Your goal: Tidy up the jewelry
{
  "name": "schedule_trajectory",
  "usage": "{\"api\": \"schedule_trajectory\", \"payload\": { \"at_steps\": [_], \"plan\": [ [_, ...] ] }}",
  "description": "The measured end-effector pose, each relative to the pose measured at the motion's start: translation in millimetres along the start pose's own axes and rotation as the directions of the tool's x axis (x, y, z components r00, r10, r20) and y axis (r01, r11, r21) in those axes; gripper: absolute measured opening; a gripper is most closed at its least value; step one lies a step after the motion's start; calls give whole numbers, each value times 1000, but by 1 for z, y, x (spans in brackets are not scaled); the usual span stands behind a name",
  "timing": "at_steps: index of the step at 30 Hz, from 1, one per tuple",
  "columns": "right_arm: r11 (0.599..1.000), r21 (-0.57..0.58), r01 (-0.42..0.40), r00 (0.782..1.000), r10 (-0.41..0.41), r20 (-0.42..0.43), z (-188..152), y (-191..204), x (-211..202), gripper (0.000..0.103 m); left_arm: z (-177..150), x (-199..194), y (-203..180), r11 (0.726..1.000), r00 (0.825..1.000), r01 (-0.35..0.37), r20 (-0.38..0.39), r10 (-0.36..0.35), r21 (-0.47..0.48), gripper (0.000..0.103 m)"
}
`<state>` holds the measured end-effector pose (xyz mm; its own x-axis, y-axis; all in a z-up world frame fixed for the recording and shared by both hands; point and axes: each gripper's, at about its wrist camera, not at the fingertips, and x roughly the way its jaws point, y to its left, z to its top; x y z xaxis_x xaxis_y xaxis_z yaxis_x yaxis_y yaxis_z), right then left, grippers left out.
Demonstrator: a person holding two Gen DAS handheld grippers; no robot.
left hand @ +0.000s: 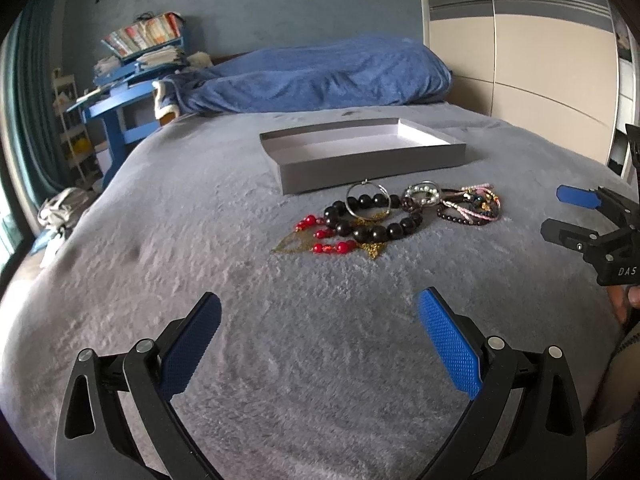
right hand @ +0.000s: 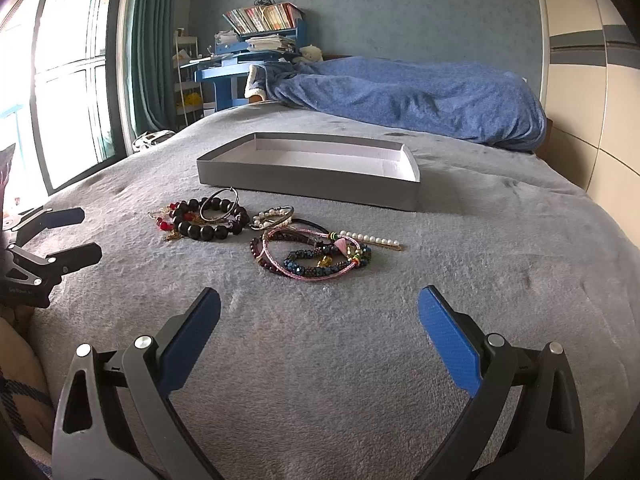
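Note:
A pile of jewelry lies on the grey bed cover: a black bead bracelet (left hand: 372, 222) (right hand: 208, 220), red bead earrings (left hand: 324, 236), a silver hoop (left hand: 366, 200), a pearl piece (left hand: 424, 194) (right hand: 272, 216) and pink and dark bracelets (left hand: 476, 206) (right hand: 316, 256). Behind it stands an empty shallow grey box (left hand: 360, 168) (right hand: 312, 180). My left gripper (left hand: 320, 308) is open and empty, short of the pile; it also shows in the right wrist view (right hand: 80, 232). My right gripper (right hand: 320, 304) is open and empty, near the bracelets; it also shows in the left wrist view (left hand: 556, 210).
A blue blanket (left hand: 320, 76) (right hand: 420, 96) is bunched at the far end of the bed. A blue desk with books (left hand: 132, 68) (right hand: 256, 40) stands at the back left. A wardrobe (left hand: 520, 60) lines the right side. A window (right hand: 68, 80) is on the left.

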<state>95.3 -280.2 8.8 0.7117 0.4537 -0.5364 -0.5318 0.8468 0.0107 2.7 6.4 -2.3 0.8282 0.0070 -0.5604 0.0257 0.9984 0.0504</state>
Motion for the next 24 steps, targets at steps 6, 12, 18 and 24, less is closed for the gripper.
{"api": "schedule_trajectory", "payload": {
  "at_steps": [6,12,18,24],
  "plan": [
    [1000,-1,-8,999,8,-32,3,0,3,98,11,-2,6,999,1000,26,-6,-26,-29,98],
    [1000,9,-4,998,5,-57,12,-5,6,97,35,4,-4,995,994,88,-65,-85,42,95],
    [999,36,18,996,-15,-90,21,-16,13,97,57,31,-13,994,990,85,-116,-77,67,83],
    [998,62,26,994,-20,-103,21,-23,16,97,84,70,-23,989,978,138,-165,-128,50,82]
  ]
}}
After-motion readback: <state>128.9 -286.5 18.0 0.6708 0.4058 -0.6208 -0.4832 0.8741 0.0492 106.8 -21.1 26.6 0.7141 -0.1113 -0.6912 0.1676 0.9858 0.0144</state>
